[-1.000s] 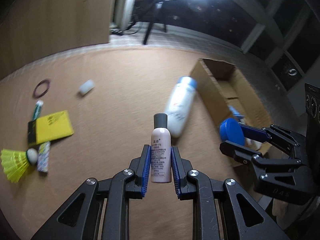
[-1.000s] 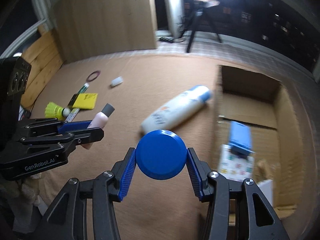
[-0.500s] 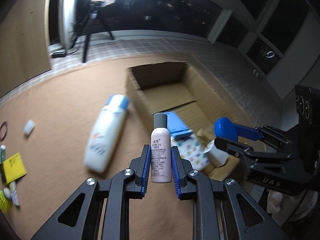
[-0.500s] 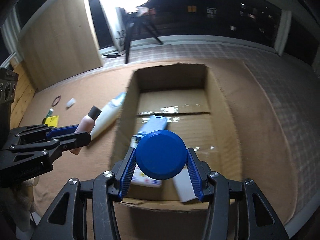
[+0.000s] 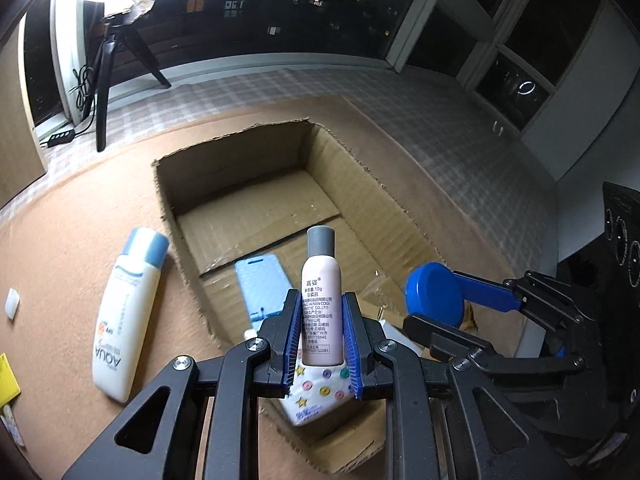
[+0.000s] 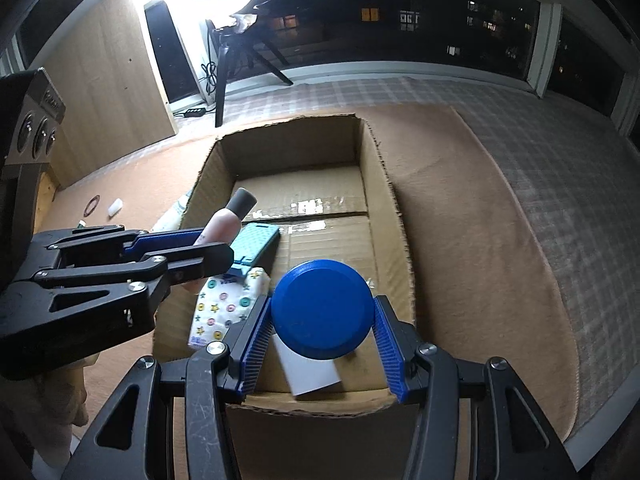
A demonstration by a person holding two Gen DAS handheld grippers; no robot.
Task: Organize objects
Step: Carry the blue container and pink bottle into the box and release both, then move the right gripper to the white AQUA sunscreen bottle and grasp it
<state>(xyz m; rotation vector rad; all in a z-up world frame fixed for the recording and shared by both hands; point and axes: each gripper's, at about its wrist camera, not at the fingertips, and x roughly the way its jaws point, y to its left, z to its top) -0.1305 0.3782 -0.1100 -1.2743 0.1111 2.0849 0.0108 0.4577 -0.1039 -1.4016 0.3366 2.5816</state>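
A: Between the left gripper's (image 5: pixel 322 342) blue ribbed pads, what is clamped?

B: A small pink bottle (image 5: pixel 322 312), smooth, cylindrical, grey-capped, upright. Beside it the right gripper (image 6: pixel 320 342) clenches a round blue jar (image 6: pixel 322 309) by its glossy lid.

A: And beyond the jaws?

B: Below both, an open cardboard box (image 6: pixel 384 184), rough-edged, holding a teal case (image 6: pixel 258 246) and a patterned tissue pack (image 6: pixel 222 310). A white lotion bottle (image 5: pixel 126 312) lies outside, left.

A: Risks?

B: The two grippers hang close; they could knock together, or the slick bottle may slip.
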